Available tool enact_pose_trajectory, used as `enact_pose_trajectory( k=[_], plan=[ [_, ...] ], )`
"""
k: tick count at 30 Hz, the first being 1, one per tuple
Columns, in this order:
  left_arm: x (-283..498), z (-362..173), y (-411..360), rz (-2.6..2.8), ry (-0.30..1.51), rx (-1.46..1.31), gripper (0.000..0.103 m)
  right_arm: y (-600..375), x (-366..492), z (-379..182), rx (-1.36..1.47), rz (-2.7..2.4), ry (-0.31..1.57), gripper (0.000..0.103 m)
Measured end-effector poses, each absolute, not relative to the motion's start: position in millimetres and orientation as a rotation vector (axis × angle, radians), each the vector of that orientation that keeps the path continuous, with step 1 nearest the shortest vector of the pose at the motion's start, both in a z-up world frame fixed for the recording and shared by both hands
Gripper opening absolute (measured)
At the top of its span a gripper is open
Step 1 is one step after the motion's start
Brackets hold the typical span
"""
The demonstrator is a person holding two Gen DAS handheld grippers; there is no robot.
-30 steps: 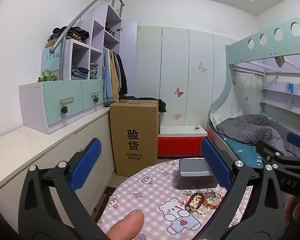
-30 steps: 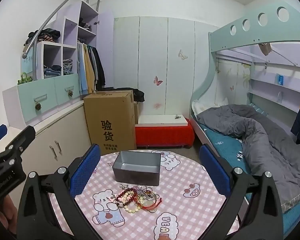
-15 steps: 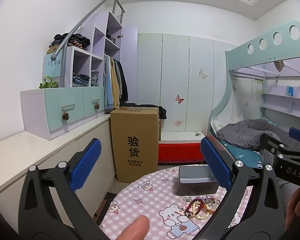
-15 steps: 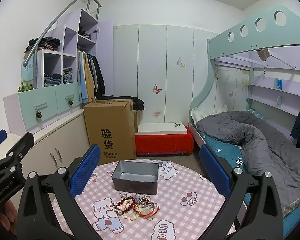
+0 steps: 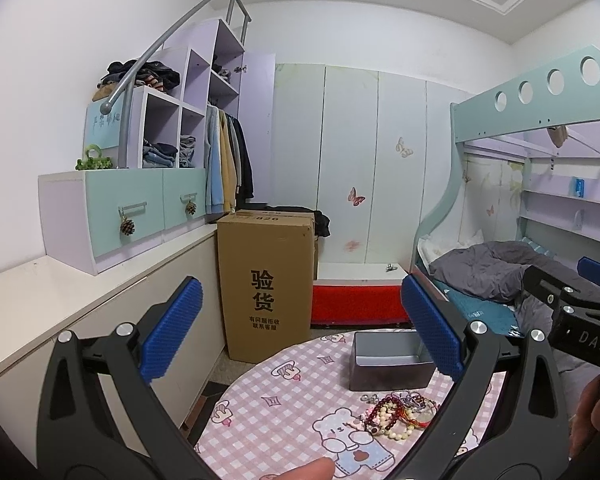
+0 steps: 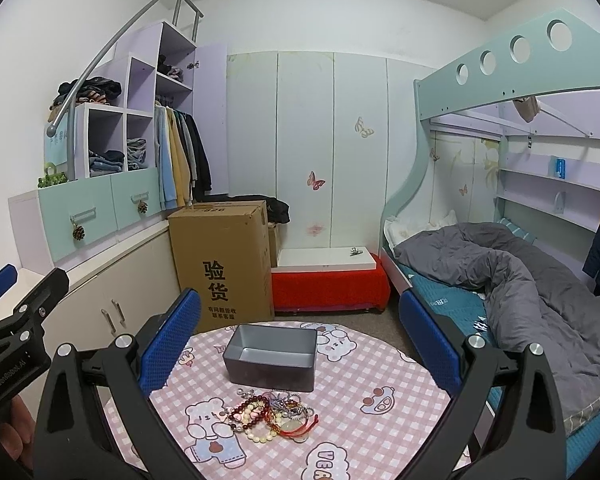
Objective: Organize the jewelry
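**Presently: jewelry unsorted, both grippers spread and empty**

A tangled pile of jewelry (image 6: 270, 414) is found on the round table (image 6: 380, 408), just in front of the grey box (image 6: 271, 356); nothing is seen inside the box. The left gripper (image 5: 300, 332) and the right gripper (image 6: 300, 344) are held above the table, jaws wide apart, nothing grasped. A cardboard carton (image 6: 224, 264) is noted behind.

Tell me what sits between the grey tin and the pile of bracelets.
Nothing: the right wrist view shows only bare checked tablecloth between the tin and the bracelets.
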State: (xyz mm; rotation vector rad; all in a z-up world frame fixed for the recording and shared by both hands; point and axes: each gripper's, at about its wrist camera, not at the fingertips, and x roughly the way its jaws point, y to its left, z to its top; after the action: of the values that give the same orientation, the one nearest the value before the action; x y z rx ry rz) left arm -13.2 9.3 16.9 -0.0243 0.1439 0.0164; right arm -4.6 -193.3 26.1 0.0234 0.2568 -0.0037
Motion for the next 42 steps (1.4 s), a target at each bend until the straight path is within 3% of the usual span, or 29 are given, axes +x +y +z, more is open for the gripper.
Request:
enact_pose_trajectory(
  k=[20, 33, 42],
  plan=[
    [14.9, -16.3, 7.0, 0.005, 0.245, -0.005, 0.097, -194.8, 10.8, 17.6, 0.016, 0.008, 0.29, 0.095],
    [85.9, -139.2, -6.1, -0.041, 0.653, 0.103, 0.097, -225.0, 41.7, -79.0, 0.06, 0.009, 0.569, 0.095],
    [114.2, -176.6, -39.7, -0.13, 0.752, 0.185, 0.097, -242.9, 53.2, -133.1, 0.112, -0.001, 0.732, 0.095]
  ],
)
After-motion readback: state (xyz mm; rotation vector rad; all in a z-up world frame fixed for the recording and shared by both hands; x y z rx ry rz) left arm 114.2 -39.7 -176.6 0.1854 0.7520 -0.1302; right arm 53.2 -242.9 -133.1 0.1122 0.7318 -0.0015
